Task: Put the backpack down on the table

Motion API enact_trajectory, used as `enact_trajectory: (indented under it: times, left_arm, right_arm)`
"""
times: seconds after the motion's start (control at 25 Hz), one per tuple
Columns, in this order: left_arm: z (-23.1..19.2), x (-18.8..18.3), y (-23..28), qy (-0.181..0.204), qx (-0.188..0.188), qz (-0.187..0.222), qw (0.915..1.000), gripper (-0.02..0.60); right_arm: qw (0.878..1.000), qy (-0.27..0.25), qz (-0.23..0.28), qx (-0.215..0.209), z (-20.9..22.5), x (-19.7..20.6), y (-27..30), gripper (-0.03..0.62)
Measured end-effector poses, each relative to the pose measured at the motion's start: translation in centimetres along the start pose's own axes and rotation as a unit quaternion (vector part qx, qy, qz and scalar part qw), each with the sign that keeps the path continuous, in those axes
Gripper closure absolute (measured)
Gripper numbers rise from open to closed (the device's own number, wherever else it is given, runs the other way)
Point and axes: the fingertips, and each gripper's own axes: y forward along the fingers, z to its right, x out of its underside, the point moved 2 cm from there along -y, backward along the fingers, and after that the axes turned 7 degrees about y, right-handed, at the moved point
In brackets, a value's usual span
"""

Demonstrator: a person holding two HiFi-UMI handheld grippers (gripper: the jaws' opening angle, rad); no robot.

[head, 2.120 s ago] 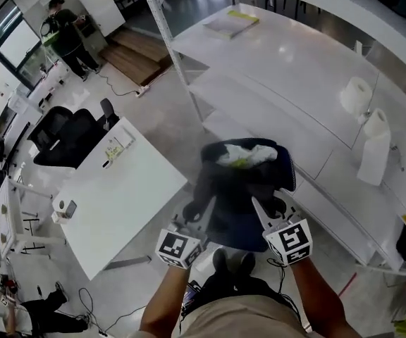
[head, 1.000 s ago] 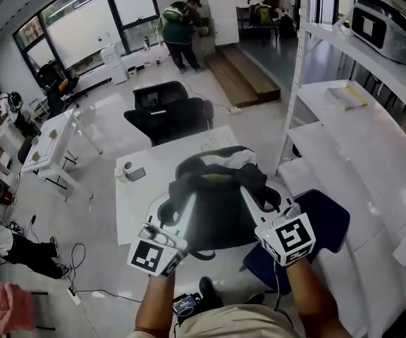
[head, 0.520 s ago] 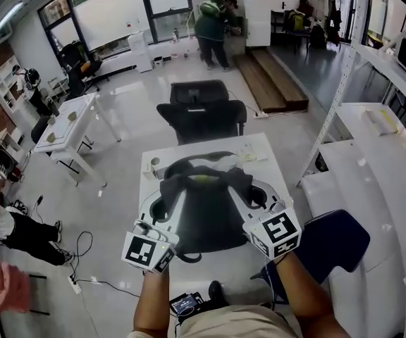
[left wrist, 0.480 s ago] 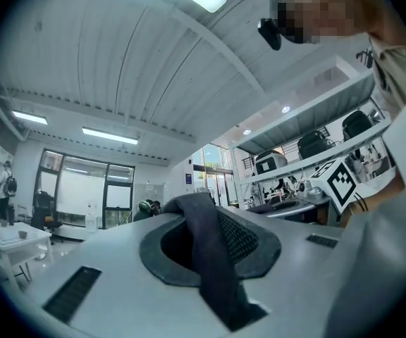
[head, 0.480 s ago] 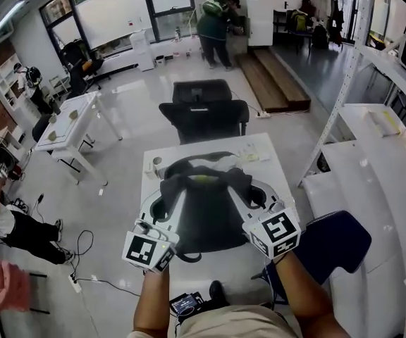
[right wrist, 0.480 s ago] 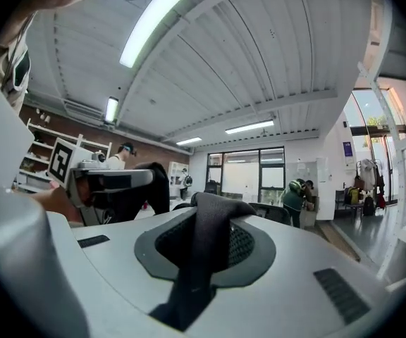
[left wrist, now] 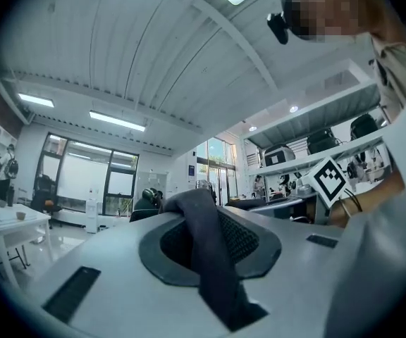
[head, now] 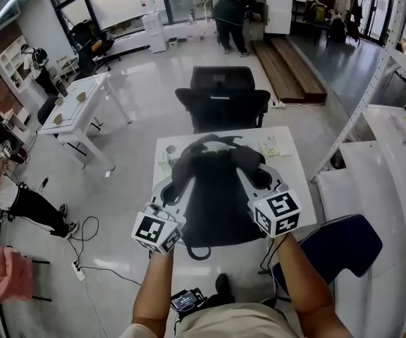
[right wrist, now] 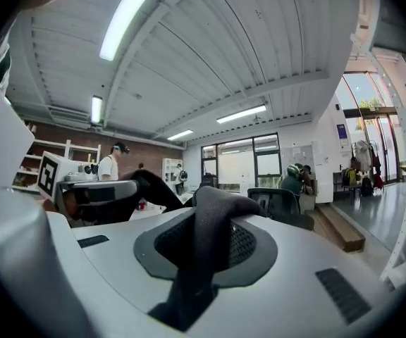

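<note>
A dark backpack [head: 213, 192] hangs by its two shoulder straps over the small white table [head: 292, 171], its bottom at the near edge. Whether it rests on the top I cannot tell. My left gripper [head: 169, 190] is shut on the left strap [left wrist: 213, 259], which drapes across its grey pad. At the other side my right gripper [head: 256, 179] is shut on the right strap [right wrist: 206, 241]. In the right gripper view the left gripper [right wrist: 94, 192] shows with its strap. The right gripper's marker cube [left wrist: 330, 179] appears in the left gripper view.
A black office chair [head: 224, 101] stands behind the table. A cup [head: 165, 158] and papers [head: 270, 146] lie at the table's far end. A blue seat [head: 340, 245] and white shelving [head: 393, 160] are on the right, another white table [head: 83, 97] on the left, people further off.
I have turned from the shelving to the white table. Both grippers have carried the backpack forward and lower over the table top, still holding the straps.
</note>
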Motion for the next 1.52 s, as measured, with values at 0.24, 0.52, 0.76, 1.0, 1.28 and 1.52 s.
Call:
enact_trajectory:
  times: [0.24, 0.52, 0.76, 1.0, 1.28, 1.52]
  left_arm:
    - [-1.3, 3.9, 1.4, -0.029, 0.003, -0.024, 0.9993, 0.509]
    - [-1.8, 10.0, 2.4, -0.066, 0.003, -0.076, 0.9949, 0.503]
    - [-2.3, 14.5, 2.5, -0.089, -0.006, -0.113, 0.9895, 0.488]
    - [-3.0, 16.3, 2.7, -0.108, -0.008, -0.123, 0.9864, 0.440]
    - [-3.2, 16.3, 2.2, -0.105, -0.009, -0.122, 0.9868, 0.401]
    - [-3.0, 15.7, 1.2, -0.091, -0.017, -0.119, 0.9886, 0.367]
  right_arm:
    - [0.999, 0.012, -0.051, 0.016, 1.7, 4.1, 2.7, 0.508]
    - [0.994, 0.030, -0.094, 0.047, 4.3, 9.2, 4.3, 0.480]
    - [0.991, 0.030, -0.112, 0.064, 5.6, 11.9, 5.6, 0.459]
    - [0.991, 0.032, -0.110, 0.073, 6.1, 12.6, 6.1, 0.436]
    - [0.990, 0.016, -0.115, 0.081, 5.9, 12.6, 5.7, 0.393]
    - [0.989, 0.006, -0.115, 0.094, 5.5, 12.5, 4.3, 0.372]
